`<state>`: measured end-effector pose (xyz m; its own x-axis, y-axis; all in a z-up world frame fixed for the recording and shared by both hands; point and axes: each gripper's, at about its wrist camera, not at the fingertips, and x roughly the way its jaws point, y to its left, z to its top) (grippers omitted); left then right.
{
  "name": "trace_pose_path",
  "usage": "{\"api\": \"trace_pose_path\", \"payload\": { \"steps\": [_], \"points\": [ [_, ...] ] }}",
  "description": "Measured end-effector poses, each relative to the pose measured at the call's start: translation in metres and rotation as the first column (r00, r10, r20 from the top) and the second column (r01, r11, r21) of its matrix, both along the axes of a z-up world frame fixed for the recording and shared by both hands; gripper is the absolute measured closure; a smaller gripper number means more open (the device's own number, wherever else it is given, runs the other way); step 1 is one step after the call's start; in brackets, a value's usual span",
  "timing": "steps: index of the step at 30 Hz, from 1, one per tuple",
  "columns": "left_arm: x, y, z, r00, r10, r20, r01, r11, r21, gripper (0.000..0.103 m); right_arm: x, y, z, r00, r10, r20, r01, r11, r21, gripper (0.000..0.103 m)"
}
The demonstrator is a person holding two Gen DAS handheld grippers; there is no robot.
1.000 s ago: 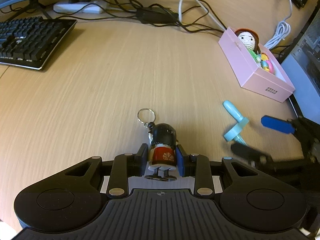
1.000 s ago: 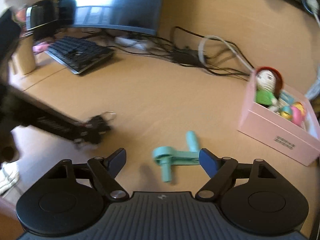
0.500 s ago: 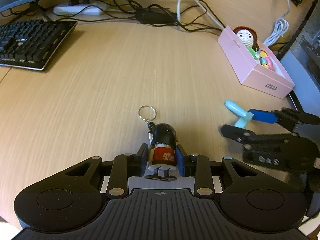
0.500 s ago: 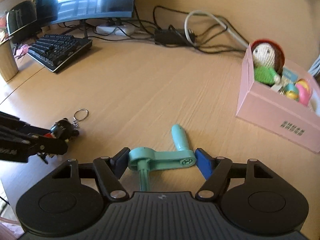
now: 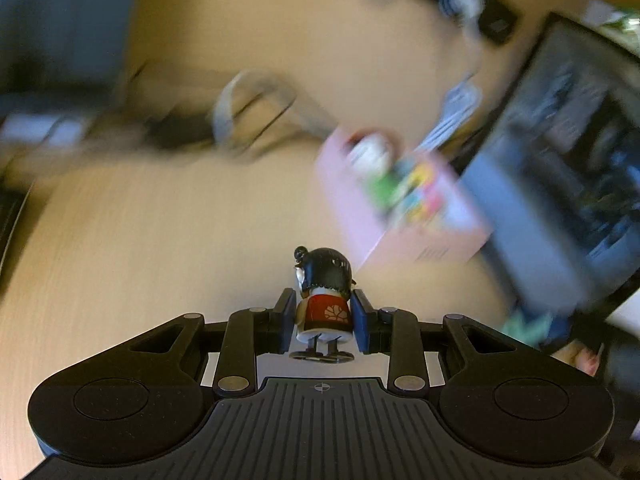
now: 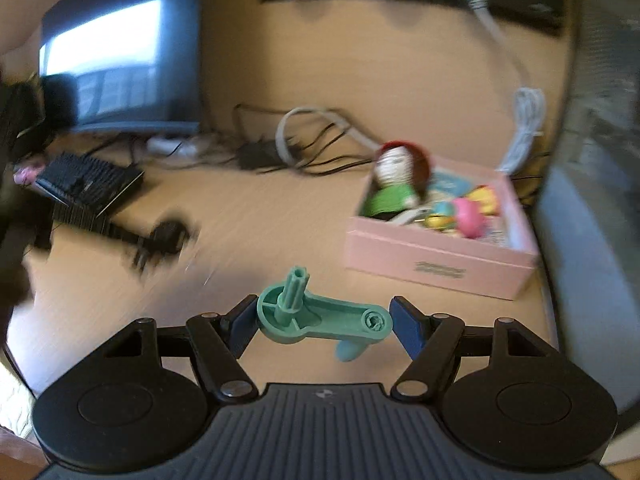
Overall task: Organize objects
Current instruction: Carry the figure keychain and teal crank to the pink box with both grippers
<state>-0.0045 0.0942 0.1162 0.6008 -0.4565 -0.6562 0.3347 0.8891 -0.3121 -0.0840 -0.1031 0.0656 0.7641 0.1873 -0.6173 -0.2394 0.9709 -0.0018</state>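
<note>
Now: left gripper jaws grip one figurine | right gripper jaws pinch one crank

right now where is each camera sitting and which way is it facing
Left wrist: mounted behind the left gripper, facing forward along its fingers, which clamp a toy figure keychain, toward the blurred pink box.
Right wrist: mounted behind the right gripper, facing forward at the teal crank handle between its fingers and the pink box beyond.
Both share the wooden desk and the box.
</note>
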Motion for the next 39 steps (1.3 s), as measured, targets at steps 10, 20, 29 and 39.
{"api": "trace_pose_path", "payload": {
  "steps": [10, 20, 29, 39],
  "points": [
    [0.105, -0.137, 0.052, 0.967, -0.153, 0.202, 0.183, 0.973, -0.140, 0.070, -0.041, -0.049, -0.003, 0.988, -0.142, 0.062, 0.139, 0.990, 0.037, 0.032],
    [0.133, -0.172, -0.026, 0.995, -0.086, 0.053, 0.089, 0.994, -0.067, 0.072, -0.048, -0.084, -0.015, 0.969, -0.246, 0.008, 0.245, 0.968, 0.059, 0.032],
    [0.063, -0.070, -0.052, 0.998, 0.001, -0.063, -0.008, 0.994, -0.105, 0.072, 0.022, -0.071, 0.004, 0.972, -0.211, 0.102, 0.211, 0.977, 0.019, 0.032],
    [0.028, -0.019, -0.071, 0.988, 0.018, -0.151, -0.033, 0.995, -0.098, 0.072, 0.175, -0.057, 0.021, 0.893, -0.287, 0.347, 0.317, 0.948, -0.030, 0.022]
  ]
}}
